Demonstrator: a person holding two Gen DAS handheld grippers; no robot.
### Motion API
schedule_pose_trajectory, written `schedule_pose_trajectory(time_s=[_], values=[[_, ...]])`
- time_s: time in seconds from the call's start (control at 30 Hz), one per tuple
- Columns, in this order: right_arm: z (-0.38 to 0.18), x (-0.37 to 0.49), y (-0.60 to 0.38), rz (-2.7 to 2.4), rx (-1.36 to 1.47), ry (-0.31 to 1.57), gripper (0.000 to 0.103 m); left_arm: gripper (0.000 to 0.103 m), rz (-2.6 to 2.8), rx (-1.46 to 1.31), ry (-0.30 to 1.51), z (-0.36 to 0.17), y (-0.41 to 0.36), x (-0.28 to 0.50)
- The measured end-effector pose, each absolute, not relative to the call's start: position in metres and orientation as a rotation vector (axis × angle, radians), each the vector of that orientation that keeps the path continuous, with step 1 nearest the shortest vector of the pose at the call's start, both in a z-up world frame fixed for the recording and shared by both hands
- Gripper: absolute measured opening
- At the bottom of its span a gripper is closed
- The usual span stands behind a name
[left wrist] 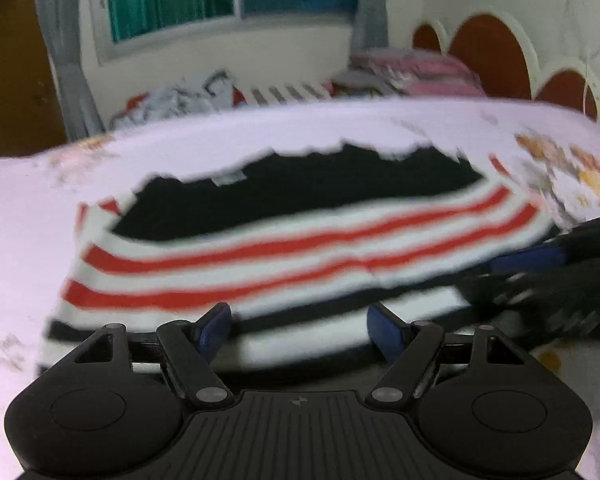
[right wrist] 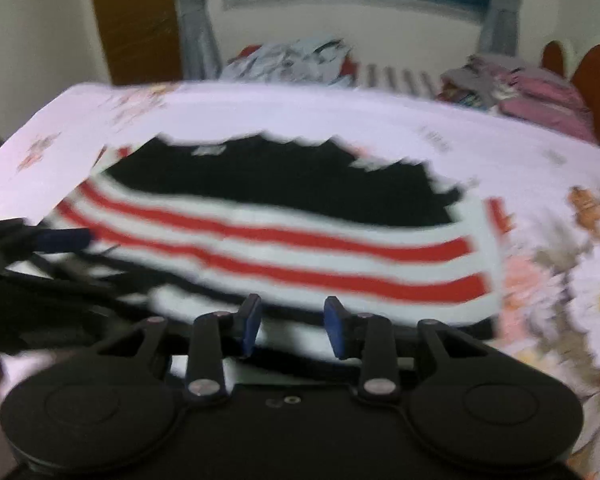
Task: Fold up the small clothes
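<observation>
A small garment [left wrist: 260, 248] with red, white and black stripes and a black upper part lies spread on the pale floral bedsheet [left wrist: 260, 132]; it also shows in the right wrist view [right wrist: 284, 240]. My left gripper [left wrist: 300, 332] is open, its blue pads over the garment's near black-and-white edge. My right gripper [right wrist: 292, 326] is open over the same near edge, further right. Each gripper shows at the side of the other's view: the right gripper [left wrist: 540, 264], the left gripper [right wrist: 60, 240]. Both views are blurred.
A heap of loose clothes [right wrist: 296, 60] lies at the far side of the bed under a window. Folded pink clothes [right wrist: 540, 96] sit at the far right by a red scalloped headboard [left wrist: 492, 52]. A brown door [right wrist: 132, 20] stands far left.
</observation>
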State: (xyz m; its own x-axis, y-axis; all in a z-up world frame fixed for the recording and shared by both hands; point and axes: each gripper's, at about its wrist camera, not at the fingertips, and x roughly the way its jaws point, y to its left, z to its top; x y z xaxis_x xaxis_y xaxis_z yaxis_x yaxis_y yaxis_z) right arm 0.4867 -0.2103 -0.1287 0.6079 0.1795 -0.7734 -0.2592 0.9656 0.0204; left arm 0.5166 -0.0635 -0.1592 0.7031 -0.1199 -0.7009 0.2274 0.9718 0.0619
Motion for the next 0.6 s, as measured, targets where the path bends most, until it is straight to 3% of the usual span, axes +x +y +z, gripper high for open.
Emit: schedule_pose_trajectory(time_s=[0.27, 0.6], values=[[-0.14, 0.458, -0.217, 0.236, -0.13, 0.875, 0.033, 0.075, -0.177, 0.143, 0.783, -0.166, -0.048, 0.495], [-0.139, 0.446, -0.327, 0.012, -0.084, 0.949, 0.03, 0.075, 0.055, 0.006, 0.821, -0.171, 0.073, 0.484]])
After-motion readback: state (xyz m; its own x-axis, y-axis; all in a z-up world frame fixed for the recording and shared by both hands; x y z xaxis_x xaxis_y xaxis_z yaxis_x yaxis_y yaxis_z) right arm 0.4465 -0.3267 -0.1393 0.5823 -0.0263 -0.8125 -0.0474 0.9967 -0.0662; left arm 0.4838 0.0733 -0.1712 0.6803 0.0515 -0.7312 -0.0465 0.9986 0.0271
